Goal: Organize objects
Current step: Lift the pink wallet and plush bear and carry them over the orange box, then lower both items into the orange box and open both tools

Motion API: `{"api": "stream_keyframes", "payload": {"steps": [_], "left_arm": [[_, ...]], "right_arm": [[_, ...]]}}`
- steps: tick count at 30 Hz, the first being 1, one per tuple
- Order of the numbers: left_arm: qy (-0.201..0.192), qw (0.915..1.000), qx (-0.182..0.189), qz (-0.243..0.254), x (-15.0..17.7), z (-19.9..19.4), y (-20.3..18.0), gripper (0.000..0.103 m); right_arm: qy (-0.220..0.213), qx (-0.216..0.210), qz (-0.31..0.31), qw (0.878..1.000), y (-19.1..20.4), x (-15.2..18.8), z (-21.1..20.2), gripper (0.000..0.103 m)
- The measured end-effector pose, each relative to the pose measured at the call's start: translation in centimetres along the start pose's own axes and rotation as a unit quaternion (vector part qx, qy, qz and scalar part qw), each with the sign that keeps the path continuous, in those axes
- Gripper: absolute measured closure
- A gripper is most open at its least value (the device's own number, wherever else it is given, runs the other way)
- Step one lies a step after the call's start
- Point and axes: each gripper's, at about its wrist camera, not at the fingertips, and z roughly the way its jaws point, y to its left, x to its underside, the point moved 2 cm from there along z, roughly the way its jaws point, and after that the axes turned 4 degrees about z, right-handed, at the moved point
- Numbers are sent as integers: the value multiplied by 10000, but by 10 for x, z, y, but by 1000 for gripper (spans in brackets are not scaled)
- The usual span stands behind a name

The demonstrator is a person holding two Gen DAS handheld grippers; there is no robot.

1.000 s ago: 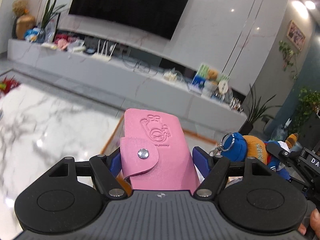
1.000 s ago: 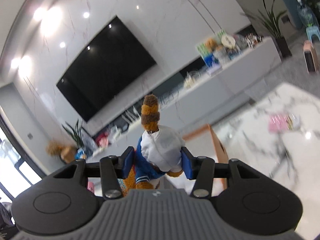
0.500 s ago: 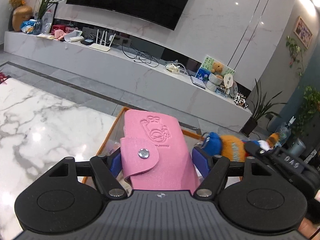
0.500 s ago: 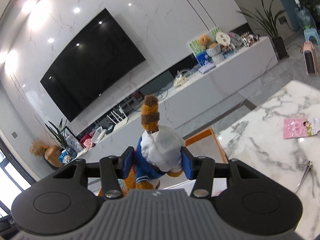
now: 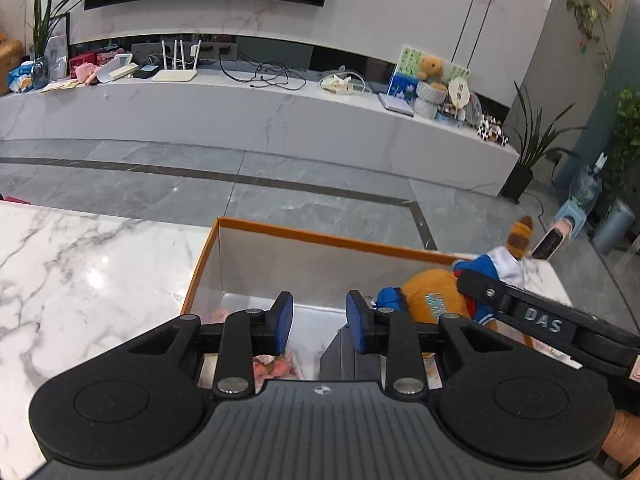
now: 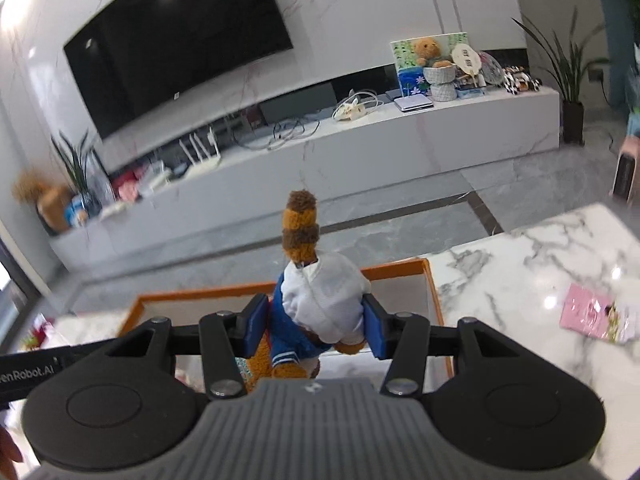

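The left tool (image 5: 320, 316) has its jaws drawn together. Only a narrow gap remains between the blue pads (image 5: 284, 320), and nothing sits in it. The tool is angled down over the open box (image 5: 320, 236), near the box's near-left corner.

The right tool (image 6: 314, 324) is clamped on the plush toy (image 6: 320, 304). Its pads press on the white-and-blue clothed body from both sides, and the striped brown tail stands up above the jaws. The left wrist view shows the toy over the right part of the box, its orange body just inside the rim and close beside the left tool.

**Edges and clearance**
- The box is orange-rimmed with white inner walls and stands on the marble surface (image 5: 80, 264).
- Its far wall lies along the far edge of the surface; the grey tiled floor (image 5: 240, 192) lies beyond.
- Bare marble lies to the left of the box.
- To the right of the box the surface carries a pink packet (image 6: 588, 316), well apart from the box.

**Container contents**
- A dark grey item (image 5: 340, 352) lies on the box floor directly below the left tool.
- Small pink pieces (image 5: 272, 364) lie beside it.
- Both are partly hidden by the tool body and cannot be identified.
- The far part of the box floor is bare.
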Motion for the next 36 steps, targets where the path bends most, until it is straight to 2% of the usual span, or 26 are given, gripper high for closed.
{"api": "stream_keyframes", "payload": {"steps": [5, 11, 20, 25, 31, 34, 36], "left_arm": [[76, 9998, -85, 164, 8, 4, -9, 70], [229, 9991, -145, 328, 17, 9, -21, 70], [343, 9980, -273, 462, 23, 15, -30, 70], [344, 9978, -301, 470, 23, 14, -30, 70], [358, 9975, -330, 506, 23, 15, -31, 70], [346, 9972, -373, 540, 24, 15, -31, 66], [322, 9973, -377, 536, 24, 14, -30, 55]], "right_arm": [[278, 214, -550, 9979, 16, 10, 17, 51], [721, 454, -960, 9917, 16, 31, 36, 51], [1179, 483, -1147, 9852, 17, 33, 49, 50], [1449, 422, -959, 9839, 12, 35, 53, 50], [1569, 484, -917, 9822, 10, 35, 56, 42], [1569, 506, -891, 9823, 11, 35, 57, 37], [1559, 504, -928, 9821, 11, 34, 57, 33]]}}
